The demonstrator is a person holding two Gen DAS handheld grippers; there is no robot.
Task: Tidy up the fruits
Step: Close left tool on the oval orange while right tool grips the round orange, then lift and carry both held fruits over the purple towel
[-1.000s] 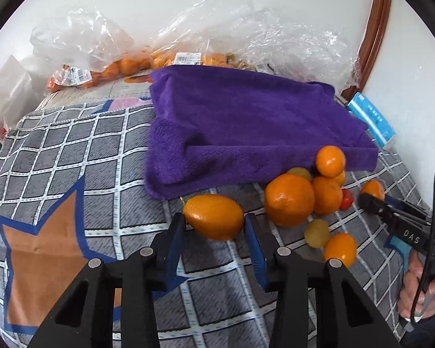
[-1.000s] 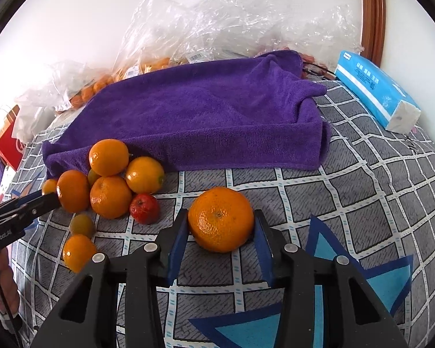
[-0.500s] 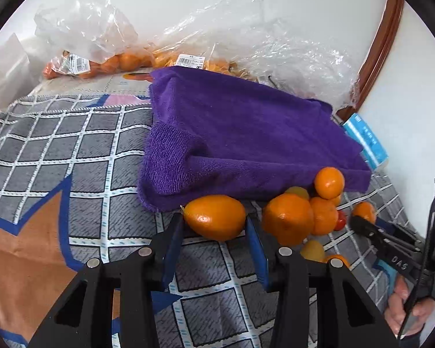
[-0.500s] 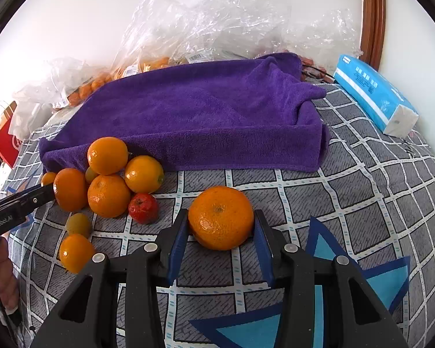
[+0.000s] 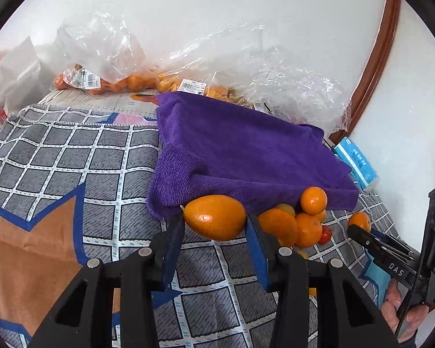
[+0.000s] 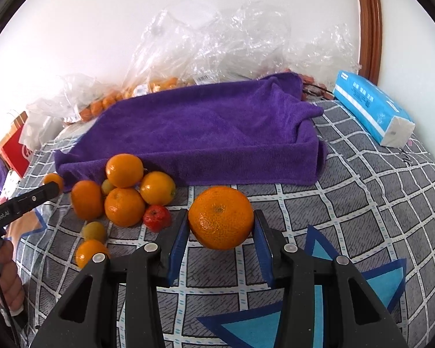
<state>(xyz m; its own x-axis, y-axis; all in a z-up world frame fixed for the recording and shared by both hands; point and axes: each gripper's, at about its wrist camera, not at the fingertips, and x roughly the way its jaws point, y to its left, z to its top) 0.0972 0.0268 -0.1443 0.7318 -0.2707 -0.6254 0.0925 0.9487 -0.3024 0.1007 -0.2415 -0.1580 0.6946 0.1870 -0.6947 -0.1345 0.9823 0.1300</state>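
Left wrist view shows my left gripper (image 5: 214, 226) clenched on an oval orange fruit (image 5: 214, 217) before the purple towel (image 5: 246, 156). My right gripper (image 6: 220, 232) grasps a round orange (image 6: 221, 217), just right of the fruit pile (image 6: 124, 191) on the checked cloth (image 6: 362, 197).

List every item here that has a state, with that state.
left gripper: shut on oval orange fruit
right gripper: shut on round orange
purple towel: folded, rumpled
fruit pile: loose, heaped
plastic bags: crumpled
tissue pack: end open

purple towel (image 6: 206, 133), grey checked cloth (image 6: 377, 203)
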